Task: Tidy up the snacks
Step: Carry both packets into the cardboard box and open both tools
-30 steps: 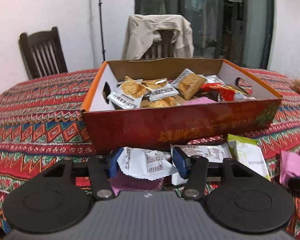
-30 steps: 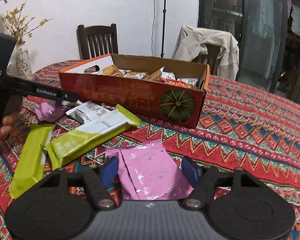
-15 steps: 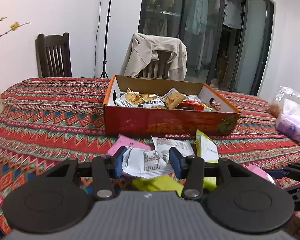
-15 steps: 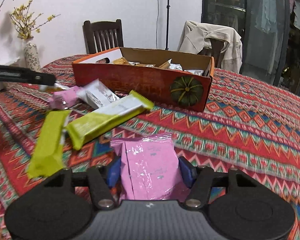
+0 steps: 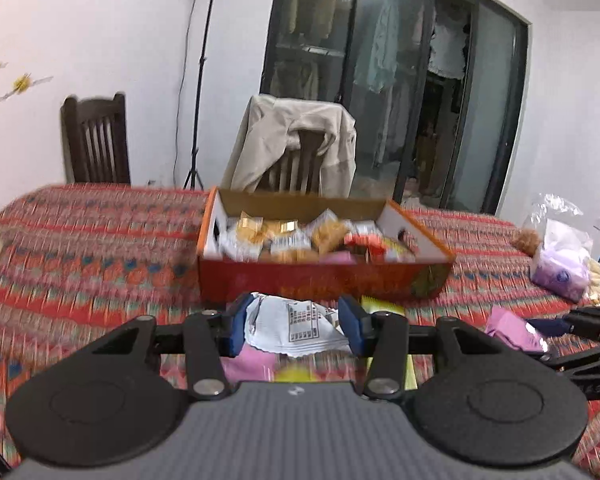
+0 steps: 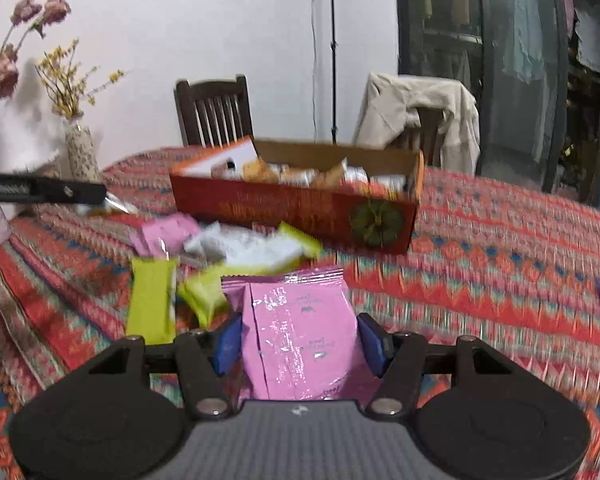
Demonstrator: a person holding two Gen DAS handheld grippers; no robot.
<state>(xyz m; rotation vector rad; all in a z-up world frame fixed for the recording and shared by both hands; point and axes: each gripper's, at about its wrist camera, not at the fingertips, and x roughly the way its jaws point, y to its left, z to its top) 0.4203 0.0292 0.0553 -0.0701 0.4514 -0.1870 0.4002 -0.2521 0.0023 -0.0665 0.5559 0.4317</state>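
The left tongs (image 5: 298,326) are squeezed on a crinkly white snack packet (image 5: 296,330). The packet sits right between the two blue pads (image 5: 236,330), and it sticks out a little in front of them. It is up off the counter (image 5: 80,240), which has a red zigzag cloth on it. Past the packet stands the orange snack box (image 5: 320,280), open on top and full of small wrapped snacks. The packet is on the near side of the box, not inside it.

The right tongs (image 6: 300,340) are clamped on a shiny pink snack bag (image 6: 300,336). The bag stands up between the pads, with its crimped top edge pointing toward the box (image 6: 296,212). It is outside the box too.

More snacks lie on the cloth between the right tongs and the box: a green bar (image 6: 150,300), a green and white bar (image 6: 256,260), and another pink packet (image 6: 168,232). They lie close together, some touching.

In the left view, the right tongs show at the far right edge with the pink bag (image 5: 512,328). A vase of dried flowers (image 6: 80,148) stands on the counter well to the left of the box.
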